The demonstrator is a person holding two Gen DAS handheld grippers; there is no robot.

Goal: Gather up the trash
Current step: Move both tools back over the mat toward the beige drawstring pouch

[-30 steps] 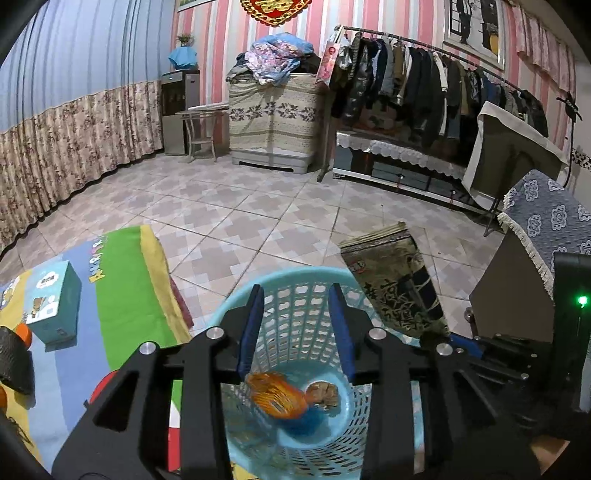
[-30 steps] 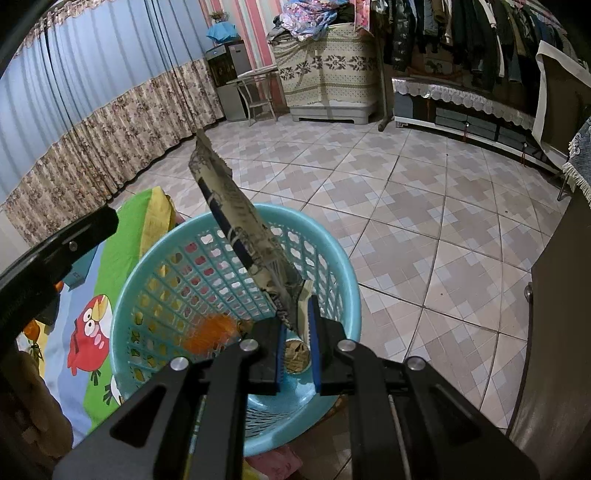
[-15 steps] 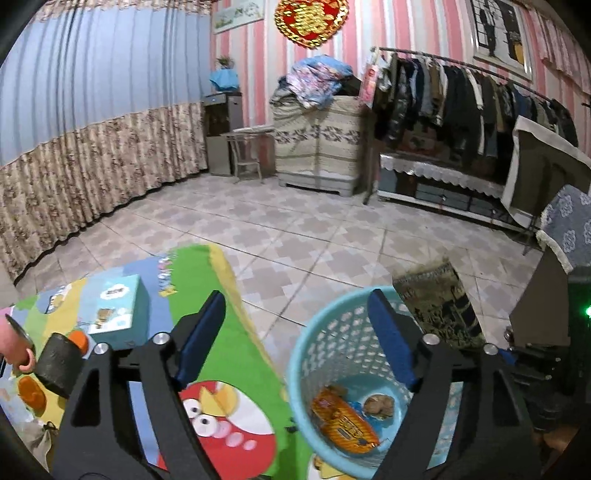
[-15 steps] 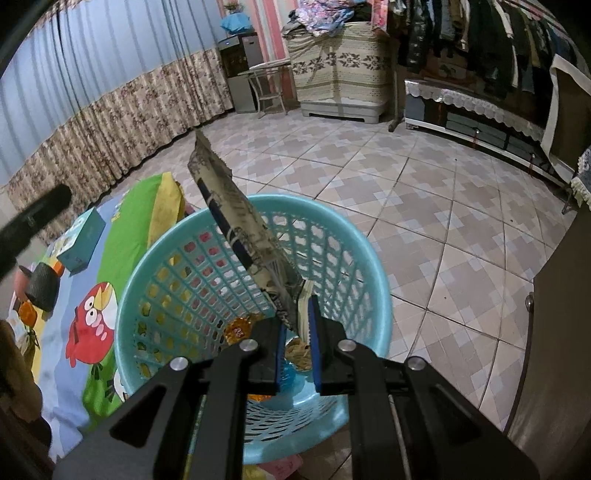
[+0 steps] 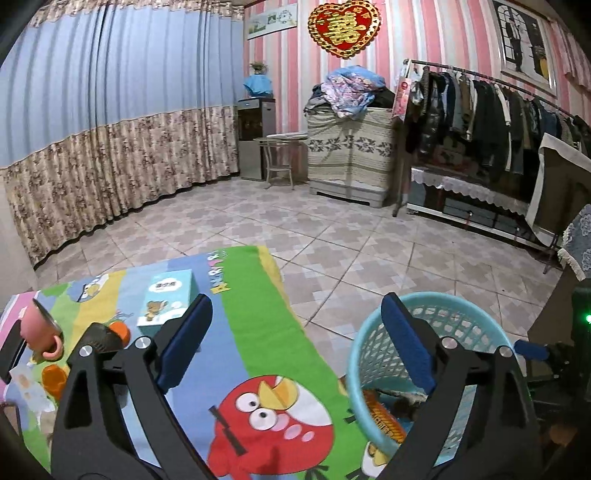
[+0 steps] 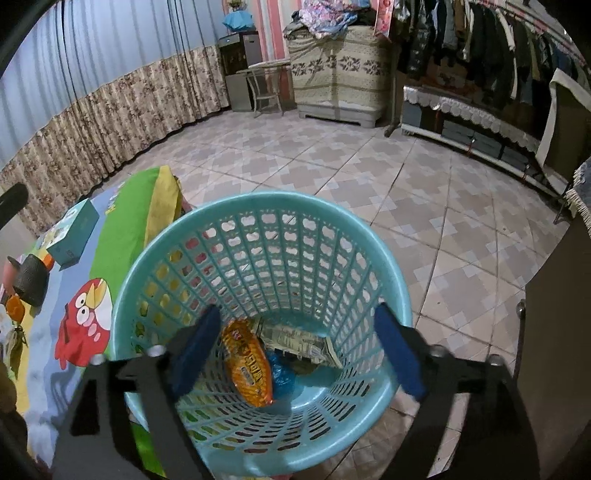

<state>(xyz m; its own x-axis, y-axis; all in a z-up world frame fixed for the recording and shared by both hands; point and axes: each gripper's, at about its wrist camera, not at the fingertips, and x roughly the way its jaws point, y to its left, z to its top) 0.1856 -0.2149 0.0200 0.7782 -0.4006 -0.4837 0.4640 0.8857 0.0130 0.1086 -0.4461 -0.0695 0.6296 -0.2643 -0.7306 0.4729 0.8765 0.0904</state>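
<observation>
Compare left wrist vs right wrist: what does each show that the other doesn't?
Left wrist only: the heart wall ornament, the pink toy at the mat's near end, and the open left claw over mat and basket rim.

Right wrist only: the basket floor, with the patterned wrapper and blue wrapper, between the open right claw fingers.

Both: teal basket, orange snack packet, teal box, cartoon mat, curtain, clothes rack.

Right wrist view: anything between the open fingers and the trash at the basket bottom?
Nothing. In the right wrist view the right gripper is open and empty above the basket; the orange wrapper and printed packet lie at the bottom.
</observation>
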